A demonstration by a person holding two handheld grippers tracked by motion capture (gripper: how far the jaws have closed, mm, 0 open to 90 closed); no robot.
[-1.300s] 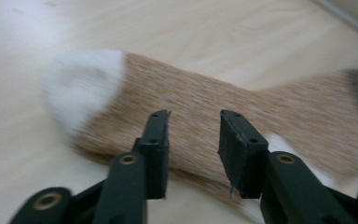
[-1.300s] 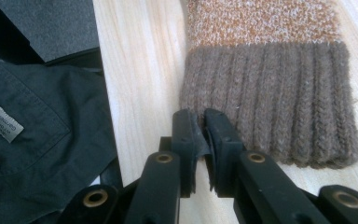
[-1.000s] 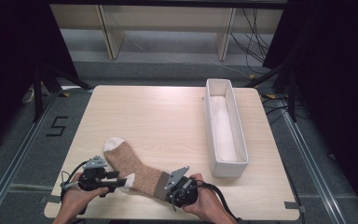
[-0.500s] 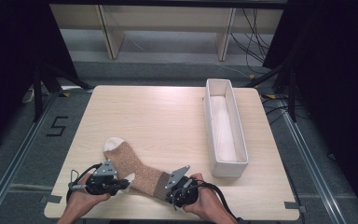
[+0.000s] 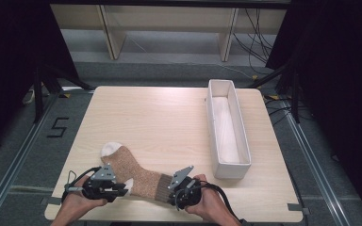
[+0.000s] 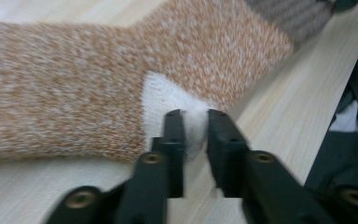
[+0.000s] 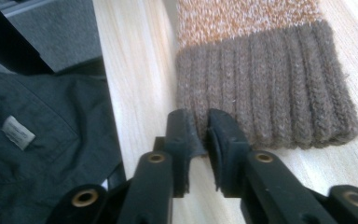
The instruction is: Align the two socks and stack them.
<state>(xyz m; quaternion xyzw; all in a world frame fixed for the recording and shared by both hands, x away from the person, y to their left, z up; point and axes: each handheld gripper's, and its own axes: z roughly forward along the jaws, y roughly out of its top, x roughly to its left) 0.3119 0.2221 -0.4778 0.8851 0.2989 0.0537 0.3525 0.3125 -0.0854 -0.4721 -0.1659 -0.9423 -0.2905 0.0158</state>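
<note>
Sock (image 5: 136,172) lies flat at near table (image 5: 169,122) edge: light, limp knit, will sag.

My left gripper (image 6: 196,123) jaws just eased apart, straddling white heel (image 6: 168,100).

Right gripper (image 7: 198,126) pinches ribbed cuff (image 7: 265,88) corner. I lift by both ends.

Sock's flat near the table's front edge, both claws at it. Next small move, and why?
Probably close the left claw on the white heel of the sock: its jaws have just been opening, the heel between them but seemingly unpressed. The right claw, jaws also just opening, seems to pinch the cuff corner.
</note>
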